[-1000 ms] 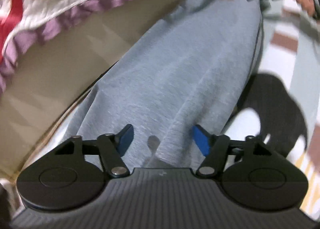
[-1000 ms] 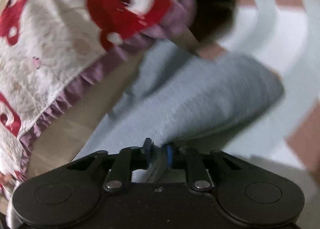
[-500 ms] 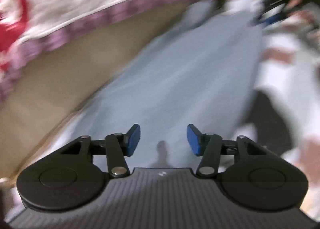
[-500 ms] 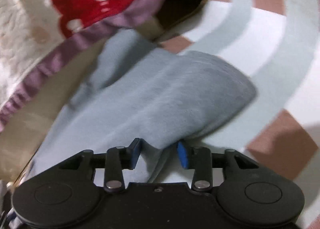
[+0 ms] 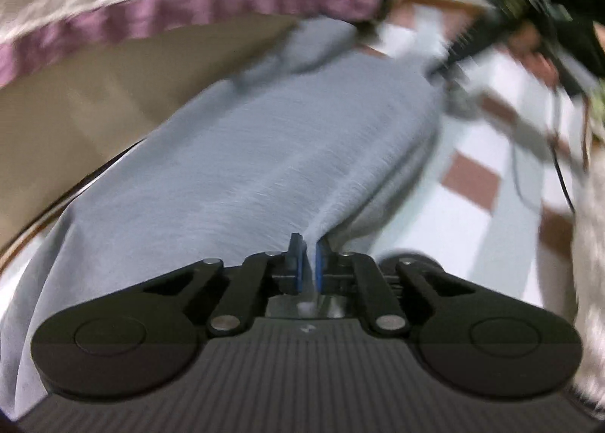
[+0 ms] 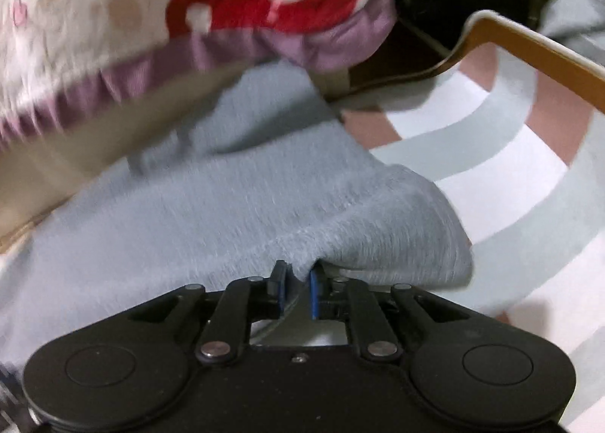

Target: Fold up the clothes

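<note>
A grey garment [image 5: 287, 153] lies stretched over a patterned surface, partly folded over itself. My left gripper [image 5: 307, 263] is shut on a pinched ridge of its near edge. In the right wrist view the same grey garment [image 6: 234, 206] shows a rounded fold at the right. My right gripper [image 6: 297, 283] is shut on the cloth edge, which bunches between its blue pads. The other gripper and a hand show blurred at the top right of the left wrist view [image 5: 529, 47].
A white blanket with red figures and a purple frill [image 6: 151, 28] hangs over a beige surface [image 5: 75, 107] at the left. The cover under the garment has pink, white and pale green bands [image 6: 491, 153]. A wooden rim [image 6: 537, 51] curves at the back right.
My left gripper, open half a second ago, has closed on the garment. My right gripper opened partway and has closed again on the cloth edge. Both views have shifted.
</note>
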Available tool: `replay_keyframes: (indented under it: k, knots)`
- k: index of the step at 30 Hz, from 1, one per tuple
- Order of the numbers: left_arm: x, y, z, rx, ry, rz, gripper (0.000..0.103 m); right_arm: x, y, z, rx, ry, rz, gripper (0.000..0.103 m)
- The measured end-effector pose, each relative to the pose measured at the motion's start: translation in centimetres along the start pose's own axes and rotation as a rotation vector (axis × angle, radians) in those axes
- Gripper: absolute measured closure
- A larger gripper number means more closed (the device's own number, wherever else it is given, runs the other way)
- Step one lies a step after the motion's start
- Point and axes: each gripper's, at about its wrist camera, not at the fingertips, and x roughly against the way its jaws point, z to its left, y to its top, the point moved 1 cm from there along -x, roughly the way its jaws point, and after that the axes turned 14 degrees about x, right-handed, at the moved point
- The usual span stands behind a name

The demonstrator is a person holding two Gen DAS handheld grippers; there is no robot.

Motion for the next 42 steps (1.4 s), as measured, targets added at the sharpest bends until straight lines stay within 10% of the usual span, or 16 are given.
replay_keyframes:
  k: [4,8,13,24,29,33,42]
  knots:
    - [0.4,2.6,2.6,0.172,0.021,-0.049,0.100,-0.1,1.4,-0.2,-0.007,0.041,0.027,0.082]
    - [-0.6,3.1,3.6,0.220,0.082,-0.061,0.100,-0.1,1.9,-2.2,-0.231,0.200,-0.144,0.080]
    - [-1.5,1.5,3.8,0.263,0.062,-0.015,0.099,1.5,-0.9,-3.2,-0.235,0.061,-0.276,0.065]
    - [-2.4,1.8,5.1,0.334,0.076,-0.041,0.095,-2.0,-2.0,11.2,0.478,0.457,0.028,0.054]
    - [-1.9,1.7,4.5,0.305,0.061,-0.036,0.095,-5.0,-1.7,15.8,0.663,0.259,0.076,0.055]
    - [-1.2,1.0,3.9,0.272,0.044,-0.008,0.095,-4.4,-4.0,13.5,0.654,0.309,0.320,0.056]
    - [-2.0,-1.2,0.0,0.100,0.053,0.032,0.083,-0.7,-8.0,5.5,0.358,0.397,0.260,0.056]
